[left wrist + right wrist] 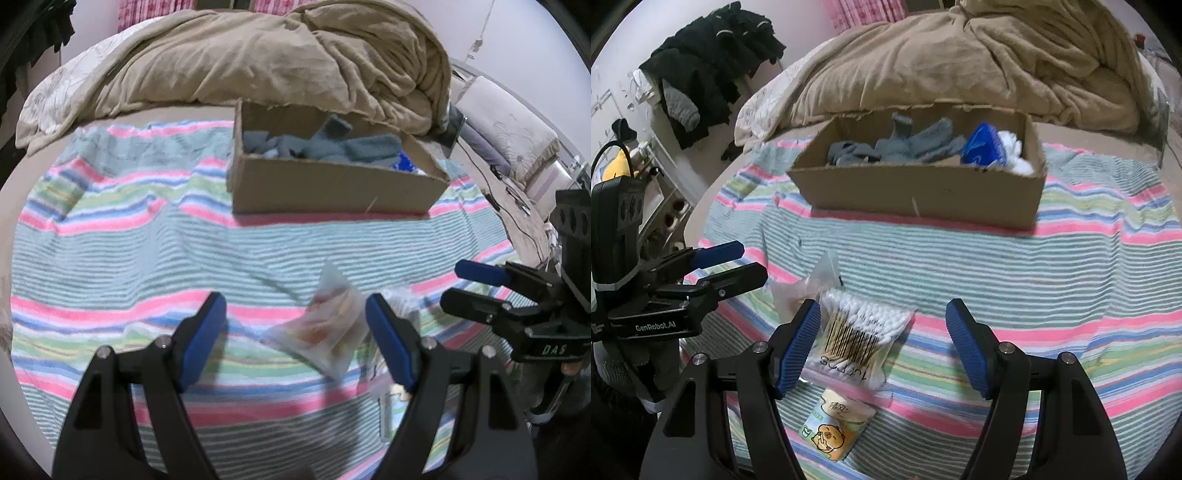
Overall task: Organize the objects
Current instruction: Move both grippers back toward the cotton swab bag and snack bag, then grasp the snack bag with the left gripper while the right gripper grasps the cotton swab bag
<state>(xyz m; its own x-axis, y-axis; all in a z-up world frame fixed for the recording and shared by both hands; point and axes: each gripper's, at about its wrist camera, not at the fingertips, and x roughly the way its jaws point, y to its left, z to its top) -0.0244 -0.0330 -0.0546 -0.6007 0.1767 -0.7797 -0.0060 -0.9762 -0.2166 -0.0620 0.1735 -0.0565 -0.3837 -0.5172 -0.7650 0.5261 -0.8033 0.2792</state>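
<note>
Tissues (pixel 834 428) lie nearest; swabs (pixel 857 332) sit between the right gripper's (pixel 882 350) open fingers. Left gripper (pixel 295 339), open too, frames a pouch (pixel 325 332). Centre, close gently, carry to the box (pixel 923 195).

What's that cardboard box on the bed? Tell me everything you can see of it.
The cardboard box is a shallow, open-topped brown tray with a ragged back edge. It sits flat on the striped towel, its back against the tan blanket. Inside lie grey socks, a blue packet and something white. Neither gripper touches it.
</note>
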